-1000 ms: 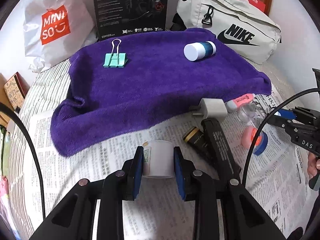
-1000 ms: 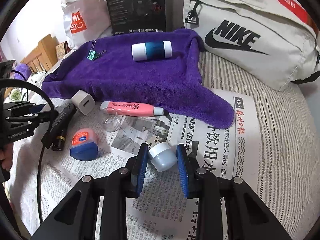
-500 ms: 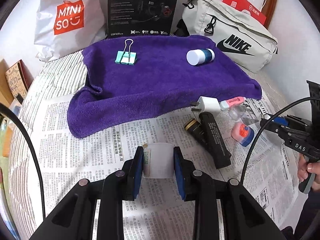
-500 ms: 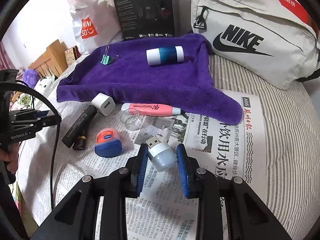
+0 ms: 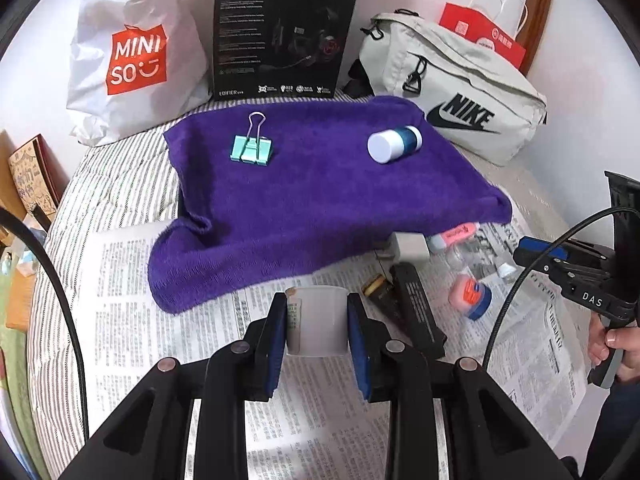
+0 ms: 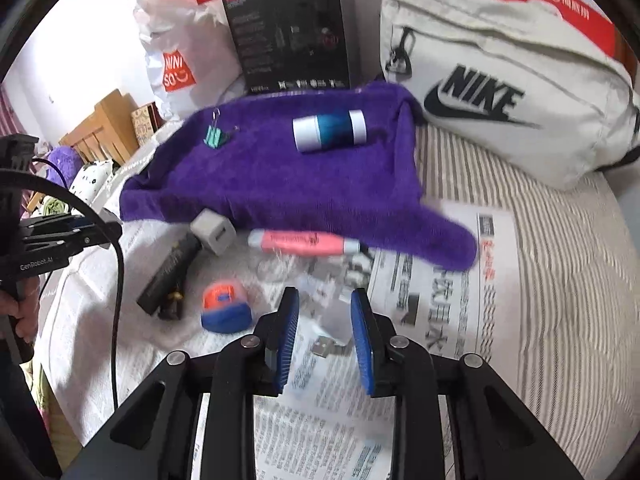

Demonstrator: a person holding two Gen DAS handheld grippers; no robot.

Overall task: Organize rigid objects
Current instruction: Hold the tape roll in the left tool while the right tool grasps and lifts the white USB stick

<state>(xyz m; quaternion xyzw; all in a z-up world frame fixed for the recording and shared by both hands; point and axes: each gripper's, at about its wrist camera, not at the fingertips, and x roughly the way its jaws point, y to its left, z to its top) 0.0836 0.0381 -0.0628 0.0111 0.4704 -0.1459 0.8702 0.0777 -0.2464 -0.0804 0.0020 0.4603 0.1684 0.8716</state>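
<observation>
Left wrist: left gripper (image 5: 316, 322) jaws pinch cup (image 5: 317, 320).
Cup: light, stiff, thin-walled; hold mid-wall, gently.
Right gripper (image 6: 325, 330): jaws spread.

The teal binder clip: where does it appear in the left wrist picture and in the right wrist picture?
Left wrist view: the teal binder clip lies upper left of centre, on the far left part of the purple towel.
Right wrist view: the clip is small, upper left, near the towel's far left corner.
Shared landmark: the blue and white bottle lies to its right on the towel.
</observation>
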